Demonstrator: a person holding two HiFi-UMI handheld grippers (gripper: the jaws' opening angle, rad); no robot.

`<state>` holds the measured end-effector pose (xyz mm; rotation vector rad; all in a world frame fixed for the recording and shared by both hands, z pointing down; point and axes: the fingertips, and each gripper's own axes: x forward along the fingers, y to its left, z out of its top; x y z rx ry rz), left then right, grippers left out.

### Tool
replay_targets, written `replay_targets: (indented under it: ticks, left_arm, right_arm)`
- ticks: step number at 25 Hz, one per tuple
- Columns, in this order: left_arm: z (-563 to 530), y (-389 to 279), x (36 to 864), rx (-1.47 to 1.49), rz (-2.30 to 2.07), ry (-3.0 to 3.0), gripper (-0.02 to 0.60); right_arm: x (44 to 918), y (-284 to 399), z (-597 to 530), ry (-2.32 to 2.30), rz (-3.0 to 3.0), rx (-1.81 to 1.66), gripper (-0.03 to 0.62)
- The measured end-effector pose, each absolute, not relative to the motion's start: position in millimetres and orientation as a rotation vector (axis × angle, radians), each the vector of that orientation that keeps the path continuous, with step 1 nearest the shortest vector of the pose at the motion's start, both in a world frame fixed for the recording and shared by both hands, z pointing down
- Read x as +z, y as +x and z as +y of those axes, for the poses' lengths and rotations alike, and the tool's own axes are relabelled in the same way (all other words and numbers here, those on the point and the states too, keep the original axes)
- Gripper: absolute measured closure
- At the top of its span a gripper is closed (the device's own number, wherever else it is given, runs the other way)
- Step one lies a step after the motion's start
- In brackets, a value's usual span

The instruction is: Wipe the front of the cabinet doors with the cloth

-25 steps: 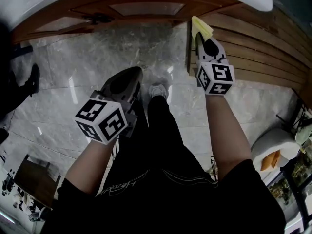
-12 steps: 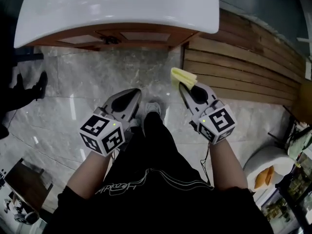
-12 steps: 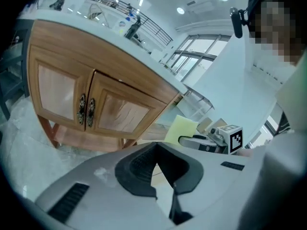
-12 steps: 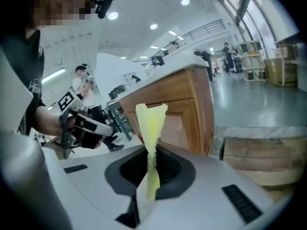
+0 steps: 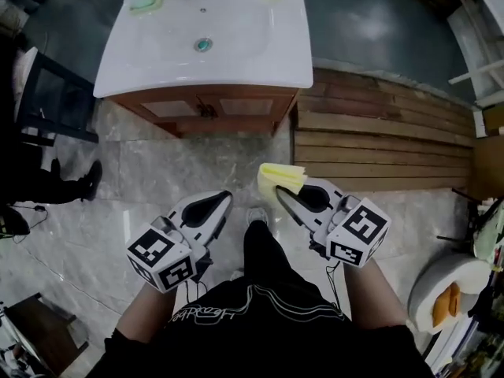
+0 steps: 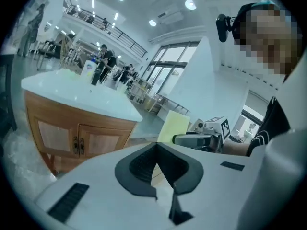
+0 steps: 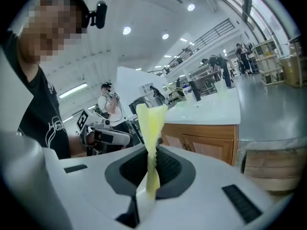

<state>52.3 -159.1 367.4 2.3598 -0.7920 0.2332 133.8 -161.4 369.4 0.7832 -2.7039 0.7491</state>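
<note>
Well back from the cabinet doors [image 5: 209, 107], both tools hang over the grey marble floor [image 5: 157, 168], and neither touches the cabinet. The right tool [image 5: 277, 193] is clamped on the yellow cloth [image 5: 280, 177]. In the right gripper view its jaws pinch the cloth's lower edge between the dark pads, and the rest stands up from the tips as a crumpled, upright fold. From the head view the cloth sticks out past the tips toward the cabinet, above the floor near the edge of the wooden slats [image 5: 378, 144], well apart from the doors.

The left tool [image 5: 224, 198] has its jaws brought together at the tips with nothing between them. It points the same way as the right one, and the two sit side by side with the person's shoe [image 5: 256, 214] on the floor between them.

The two doors are brown wood with paler inset panels and dark handles where they meet in the middle. They sit under a white sink [image 5: 236, 50] that overhangs them. The slats lie to the right of the cabinet.
</note>
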Motion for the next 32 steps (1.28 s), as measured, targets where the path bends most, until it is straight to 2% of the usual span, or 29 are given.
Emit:
replay_targets:
  ticks: [8,16,22,32]
  left_arm:
    - [-27.3,2.6,265.5,0.156,-0.800,2.559,0.575]
    - [70.6,-47.4,200.4,0.121,-0.865,2.613,0.575]
    - [108.3,-27.2,148.9,0.037,-0.824,2.695,0.575]
    - [140.2,23.6,128.0,0.012,-0.812,2.694,0.575]
  right_arm:
    - [267.1,68.1,-9.7,0.824,-2.781,0.615,0.553]
    - [194.8,40.0,95.2,0.852,-2.868,0.601,0.553]
    - [162.9,51.3,128.9,0.855,-2.915,0.644,0.553]
    - [154.6,85.9,164.9,0.842,-2.901,0.606,0.553]
